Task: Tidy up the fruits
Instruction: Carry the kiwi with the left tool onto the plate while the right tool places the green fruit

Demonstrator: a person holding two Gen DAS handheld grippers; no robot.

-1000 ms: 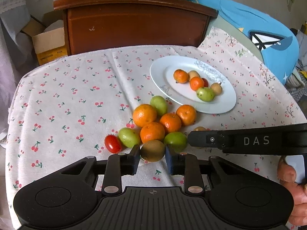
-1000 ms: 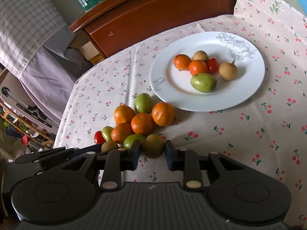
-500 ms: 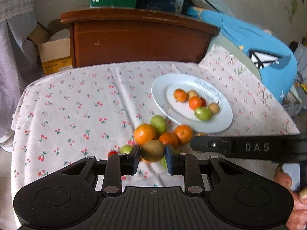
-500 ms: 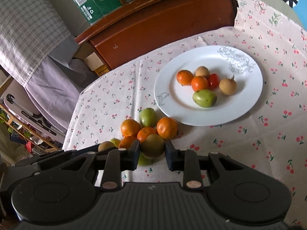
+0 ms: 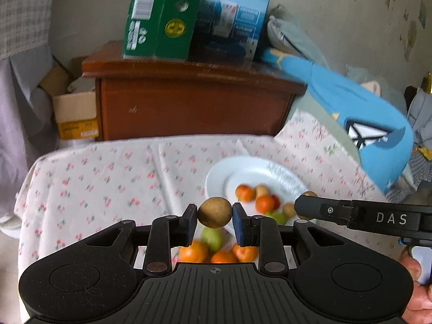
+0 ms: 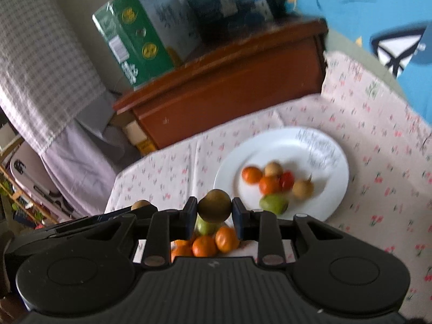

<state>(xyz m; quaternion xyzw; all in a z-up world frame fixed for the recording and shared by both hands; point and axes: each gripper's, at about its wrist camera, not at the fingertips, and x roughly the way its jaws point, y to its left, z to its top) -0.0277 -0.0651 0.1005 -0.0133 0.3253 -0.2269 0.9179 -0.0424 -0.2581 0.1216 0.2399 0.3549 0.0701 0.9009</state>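
Cherry-printed cloth covers the counter [image 5: 108, 183], whose far edge is met by a brown wooden cabinet [image 5: 194, 102] bearing a green carton [image 5: 159, 16] and a blue carton [image 5: 235, 13]; the cloth to the left of the white plate [image 6: 324, 197] lies bare. Small fruits are gathered on the plate, oranges, a green one, a red one and brownish ones, all blurred. A loose pile of oranges [image 6: 213, 243] and green fruit is seen on the cloth near the plate's edge. Above that pile, a round brown kiwi [image 5: 215, 212] is pinched in the jaws of the left gripper [image 5: 215, 224], and a darker brown-green fruit [image 6: 215, 209] is pinched likewise by the right gripper [image 6: 215, 217], both clear of the cloth.
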